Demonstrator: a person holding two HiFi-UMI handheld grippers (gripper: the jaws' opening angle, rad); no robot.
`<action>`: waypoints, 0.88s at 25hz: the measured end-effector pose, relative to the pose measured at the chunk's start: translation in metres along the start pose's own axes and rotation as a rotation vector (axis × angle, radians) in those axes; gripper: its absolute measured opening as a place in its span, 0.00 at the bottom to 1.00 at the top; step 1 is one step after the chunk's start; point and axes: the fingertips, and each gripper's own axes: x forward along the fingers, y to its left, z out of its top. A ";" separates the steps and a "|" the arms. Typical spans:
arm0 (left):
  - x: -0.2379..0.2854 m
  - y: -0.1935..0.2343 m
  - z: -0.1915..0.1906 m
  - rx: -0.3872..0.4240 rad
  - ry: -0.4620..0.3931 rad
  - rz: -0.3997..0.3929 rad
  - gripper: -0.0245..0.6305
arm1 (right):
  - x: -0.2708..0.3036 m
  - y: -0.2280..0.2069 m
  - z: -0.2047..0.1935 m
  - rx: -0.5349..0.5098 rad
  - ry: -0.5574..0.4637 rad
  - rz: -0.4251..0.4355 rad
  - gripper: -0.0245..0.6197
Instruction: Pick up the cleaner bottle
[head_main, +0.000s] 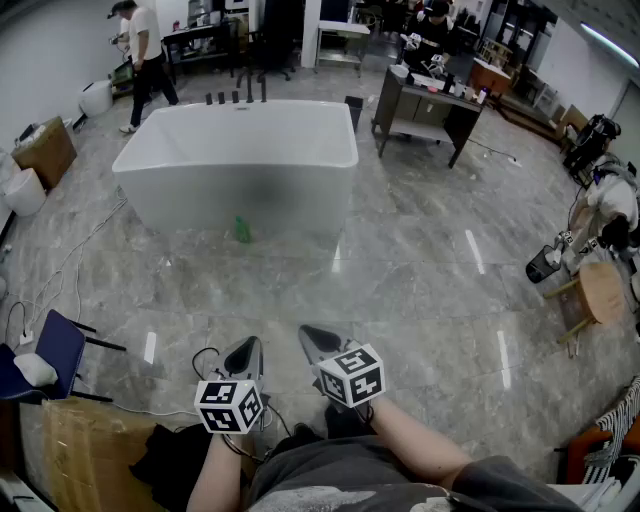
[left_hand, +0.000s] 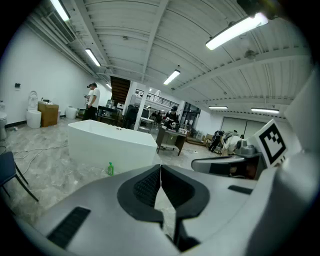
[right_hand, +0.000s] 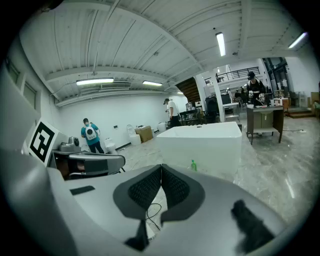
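Grey marble-patterned floor (head_main: 420, 290), glossy, in a workshop hall. Left gripper (head_main: 247, 350) and right gripper (head_main: 316, 338) sit side by side at the near edge, each with its jaws closed together and nothing between them; forearms cut off below. Bare floor lies open ahead. Cleaner bottle (head_main: 241, 230) — small, green, upright on the floor at the near wall of a smooth white rectangular bathtub (head_main: 240, 150); label too small to read.

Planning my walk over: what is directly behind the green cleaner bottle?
The white bathtub rises right behind the green cleaner bottle, which stands on the grey floor. The floor just beyond the tub is covered by it.
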 end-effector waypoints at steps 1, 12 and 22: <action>-0.001 0.001 -0.001 -0.001 0.001 -0.001 0.06 | 0.001 0.002 -0.001 0.000 0.004 0.002 0.08; -0.014 0.023 -0.008 -0.029 0.003 0.011 0.06 | 0.018 0.023 -0.008 0.038 0.020 0.061 0.08; -0.004 0.040 -0.010 -0.055 0.013 0.028 0.06 | 0.033 0.000 -0.007 0.058 0.030 0.042 0.08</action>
